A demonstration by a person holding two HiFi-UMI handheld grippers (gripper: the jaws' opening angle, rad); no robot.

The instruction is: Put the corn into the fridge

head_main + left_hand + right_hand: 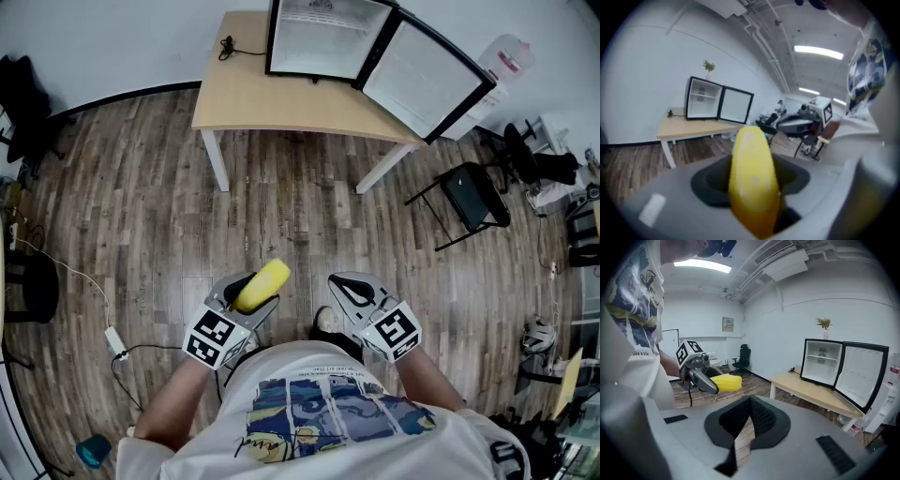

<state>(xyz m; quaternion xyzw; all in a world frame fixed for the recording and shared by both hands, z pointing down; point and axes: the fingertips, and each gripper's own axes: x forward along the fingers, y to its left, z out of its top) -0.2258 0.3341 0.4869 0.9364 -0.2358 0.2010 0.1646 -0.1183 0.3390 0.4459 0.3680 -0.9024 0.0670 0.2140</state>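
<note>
A yellow corn cob (263, 283) sticks out forward from my left gripper (249, 289), whose jaws are shut on it. In the left gripper view the corn (752, 180) fills the middle between the jaws. My right gripper (350, 287) is held beside it, shut with nothing in it. From the right gripper view I see the left gripper (699, 374) and the corn (725, 383) off to the left. The small black fridge (321, 37) stands on a wooden table (253, 98) ahead, with its door (427, 77) swung open to the right and its white inside showing.
Wood floor lies between me and the table. A black folding chair (473, 199) stands at the right near the table leg. A white cable with a power strip (114, 339) runs along the floor at the left. A teal cup (94, 451) sits at the lower left.
</note>
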